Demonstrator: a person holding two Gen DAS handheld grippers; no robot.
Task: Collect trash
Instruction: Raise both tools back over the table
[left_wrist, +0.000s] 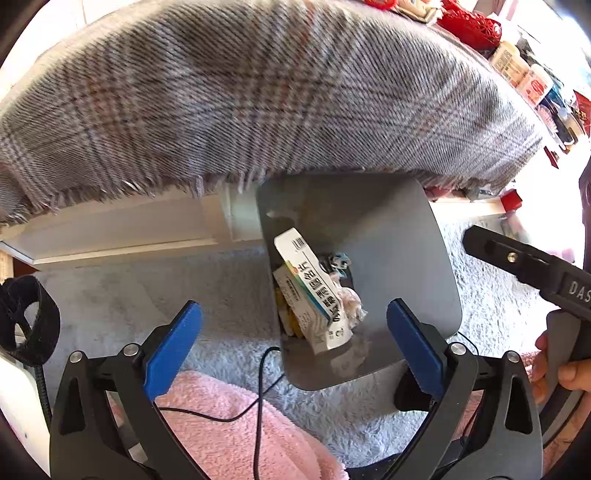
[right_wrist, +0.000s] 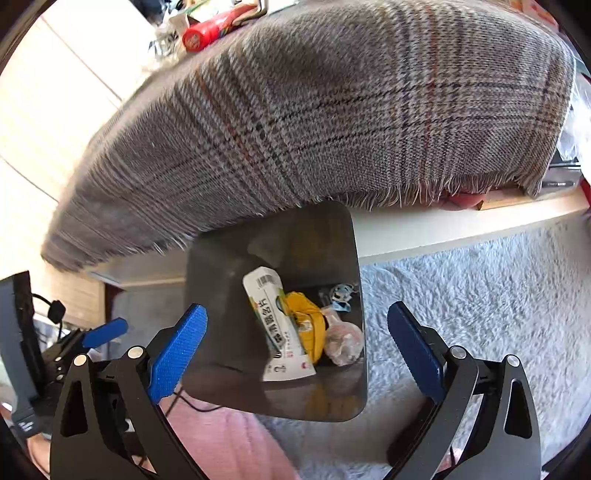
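A grey square trash bin (left_wrist: 406, 258) stands on the shaggy rug below the table edge; it also shows in the right wrist view (right_wrist: 221, 266). Inside lie a white printed box (left_wrist: 314, 291), crumpled clear wrap (left_wrist: 352, 302) and a small blue-white wrapper (left_wrist: 338, 260). The right wrist view shows the box (right_wrist: 275, 321), a yellow wrapper (right_wrist: 310, 325), the crumpled wrap (right_wrist: 341, 341) and the blue-white wrapper (right_wrist: 341, 293). My left gripper (left_wrist: 295, 332) is open and empty above the bin. My right gripper (right_wrist: 295, 339) is open and empty above the bin.
A plaid grey cloth (left_wrist: 258, 92) hangs over the table edge above the bin. A pink towel (left_wrist: 236, 428) and a black cable (left_wrist: 258, 387) lie near the bin. Red items and bottles (left_wrist: 524, 74) sit on the table. A red tube (right_wrist: 210, 31) lies on the table.
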